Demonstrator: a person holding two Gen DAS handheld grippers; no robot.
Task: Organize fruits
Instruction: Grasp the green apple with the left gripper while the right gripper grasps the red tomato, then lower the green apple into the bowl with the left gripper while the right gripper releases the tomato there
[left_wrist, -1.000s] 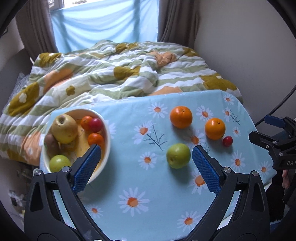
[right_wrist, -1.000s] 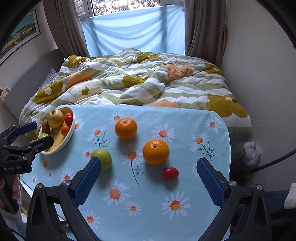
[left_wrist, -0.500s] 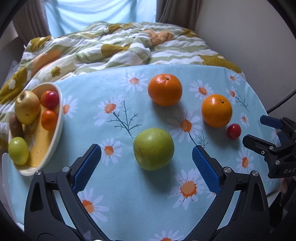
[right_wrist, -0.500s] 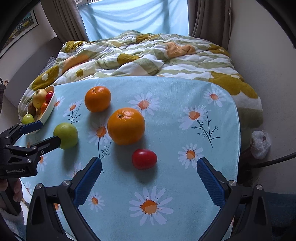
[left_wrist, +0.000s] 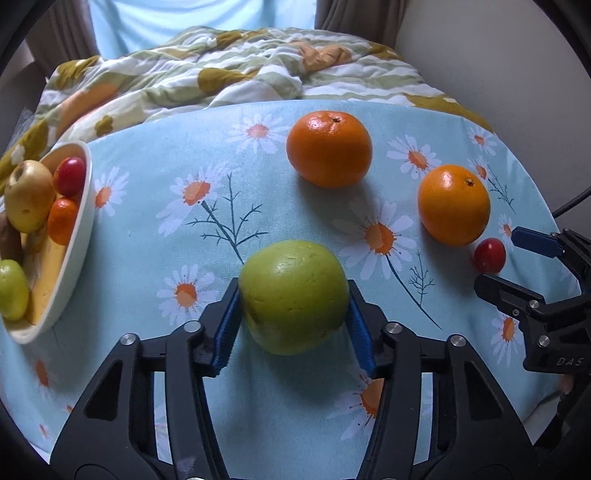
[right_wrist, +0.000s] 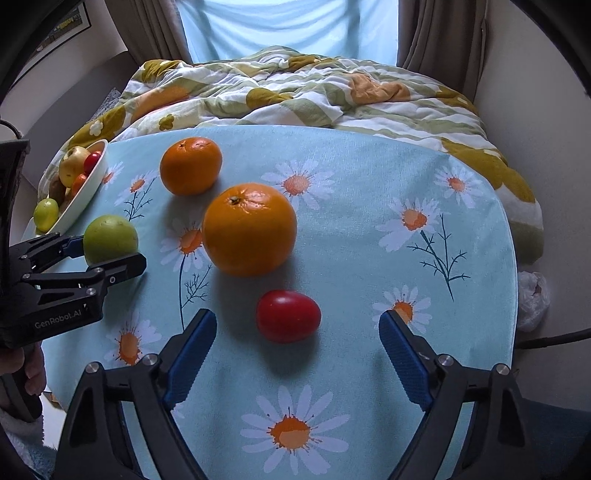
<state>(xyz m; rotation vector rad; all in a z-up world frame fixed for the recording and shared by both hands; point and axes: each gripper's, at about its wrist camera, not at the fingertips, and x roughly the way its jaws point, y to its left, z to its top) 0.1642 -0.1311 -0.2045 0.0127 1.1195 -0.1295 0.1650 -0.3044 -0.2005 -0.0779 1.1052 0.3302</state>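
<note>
A green apple (left_wrist: 293, 295) rests on the daisy-print tablecloth (left_wrist: 221, 155). My left gripper (left_wrist: 291, 286) is closing, and its blue pads touch the apple on both sides; the right wrist view shows the same apple (right_wrist: 109, 236). A small red tomato (right_wrist: 288, 315) lies between the fingers of my right gripper (right_wrist: 297, 317), whose jaws are closing with gaps on both sides. Two oranges (right_wrist: 190, 165) (right_wrist: 249, 229) sit beyond the tomato. A white bowl (left_wrist: 79, 236) at the left table edge holds several fruits.
A bed with a rumpled flowered quilt (right_wrist: 295, 88) borders the table's far side. A wall runs along the right, with a white plastic bag (right_wrist: 532, 299) and a cable on the floor below it. A hand (right_wrist: 31, 373) holds the left gripper.
Both grippers came down toward the table. The left jaws went from wide open to touching the green apple. The right jaws narrowed around the tomato.
</note>
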